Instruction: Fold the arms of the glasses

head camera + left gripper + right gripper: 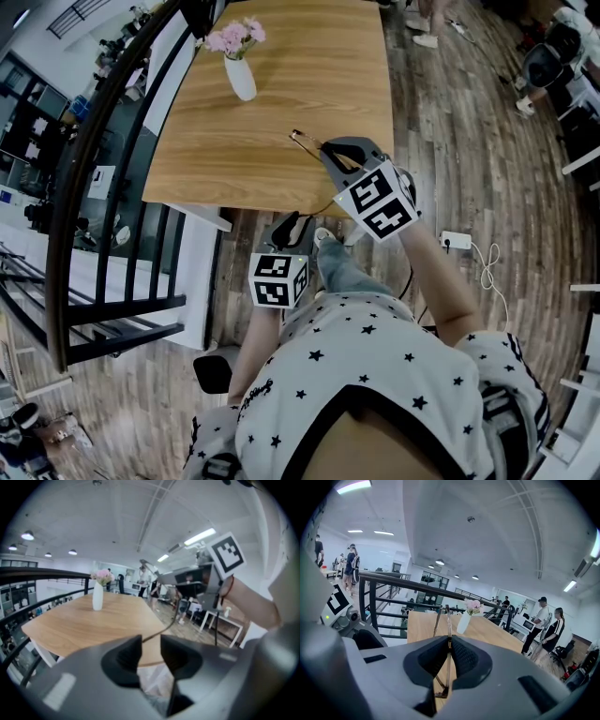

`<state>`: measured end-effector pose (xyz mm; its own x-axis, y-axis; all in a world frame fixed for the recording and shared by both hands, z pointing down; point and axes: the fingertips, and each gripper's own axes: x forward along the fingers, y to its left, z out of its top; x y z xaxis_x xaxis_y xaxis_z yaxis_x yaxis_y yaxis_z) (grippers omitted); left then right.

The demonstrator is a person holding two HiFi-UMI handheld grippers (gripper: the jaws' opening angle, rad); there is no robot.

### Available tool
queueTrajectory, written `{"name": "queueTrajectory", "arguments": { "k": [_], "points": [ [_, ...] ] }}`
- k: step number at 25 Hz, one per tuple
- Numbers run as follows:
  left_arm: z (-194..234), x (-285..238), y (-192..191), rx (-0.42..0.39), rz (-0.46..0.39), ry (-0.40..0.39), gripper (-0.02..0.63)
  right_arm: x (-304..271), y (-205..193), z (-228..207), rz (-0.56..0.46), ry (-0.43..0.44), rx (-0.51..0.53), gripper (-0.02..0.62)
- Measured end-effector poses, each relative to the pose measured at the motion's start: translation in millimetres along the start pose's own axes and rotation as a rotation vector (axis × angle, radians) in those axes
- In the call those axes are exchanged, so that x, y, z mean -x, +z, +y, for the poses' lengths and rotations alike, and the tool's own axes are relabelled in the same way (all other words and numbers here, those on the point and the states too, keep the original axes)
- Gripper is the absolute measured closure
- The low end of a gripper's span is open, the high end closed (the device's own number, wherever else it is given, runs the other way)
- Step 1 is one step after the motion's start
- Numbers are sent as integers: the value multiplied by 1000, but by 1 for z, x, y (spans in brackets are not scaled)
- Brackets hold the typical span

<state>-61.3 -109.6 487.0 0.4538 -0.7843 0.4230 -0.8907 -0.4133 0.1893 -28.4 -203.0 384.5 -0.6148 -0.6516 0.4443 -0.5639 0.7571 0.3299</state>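
The glasses (304, 141) are thin brown wire ones, held up over the near edge of the wooden table (216, 159). My right gripper (328, 152) is shut on their frame. In the right gripper view the frame (448, 623) stands pinched edge-on between the pads of that gripper (450, 652). One long arm (157, 632) trails down from the right gripper (187, 581) to my left gripper (150, 651). The left jaws stand apart, with the arm's thin end at their gap and no pad pressing on it. The left gripper (291, 223) sits lower, just off the table's near edge.
A white vase with pink flowers (240, 75) stands at the table's far left. A black metal railing (103, 187) curves along the table's left side. A power strip with its cable (457, 240) lies on the wooden floor to the right. People stand in the background (543, 620).
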Motion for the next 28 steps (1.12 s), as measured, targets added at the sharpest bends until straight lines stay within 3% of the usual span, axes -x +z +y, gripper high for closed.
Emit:
{"name": "queueTrajectory", "arguments": {
  "k": [28],
  "points": [
    [23, -4, 28, 38, -71, 83, 485, 5, -25, 5, 27, 13, -30, 575]
  ]
}}
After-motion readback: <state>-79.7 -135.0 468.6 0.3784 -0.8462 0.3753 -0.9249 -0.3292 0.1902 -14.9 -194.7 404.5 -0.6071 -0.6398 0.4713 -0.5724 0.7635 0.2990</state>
